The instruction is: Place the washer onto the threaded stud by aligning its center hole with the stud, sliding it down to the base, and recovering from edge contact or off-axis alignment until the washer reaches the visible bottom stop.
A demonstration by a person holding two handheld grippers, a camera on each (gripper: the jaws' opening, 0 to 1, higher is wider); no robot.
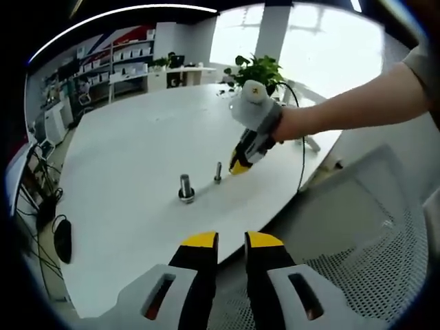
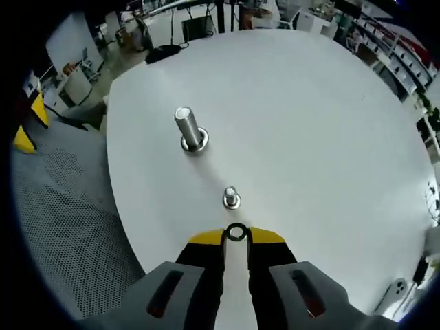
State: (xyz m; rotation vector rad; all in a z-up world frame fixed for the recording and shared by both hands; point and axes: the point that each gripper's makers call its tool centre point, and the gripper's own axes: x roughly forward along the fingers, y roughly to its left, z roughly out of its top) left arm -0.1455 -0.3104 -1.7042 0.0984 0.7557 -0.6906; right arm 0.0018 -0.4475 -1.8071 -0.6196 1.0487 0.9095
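Yellow-tipped jaws of the right claw rise from the bottom of the right gripper view, clamped on the washer, a small dark ring held upright between the tips. It hangs just short of the small threaded stud, which stands upright on the white desk not far from its near edge; washer and stud are apart. Farther along the desk, toward its left edge, stands a larger bolt on a wide base, also upright.

From the left gripper view, the left claw sits low over the desk's near edge, its jaws a little apart with nothing between them. Beyond it the larger bolt stands nearest, then the small threaded stud, with the right claw tilted down just beside the stud, held by a person's hand. At the desk's far edge stands a leafy potted plant; its pot is hidden behind the claw.
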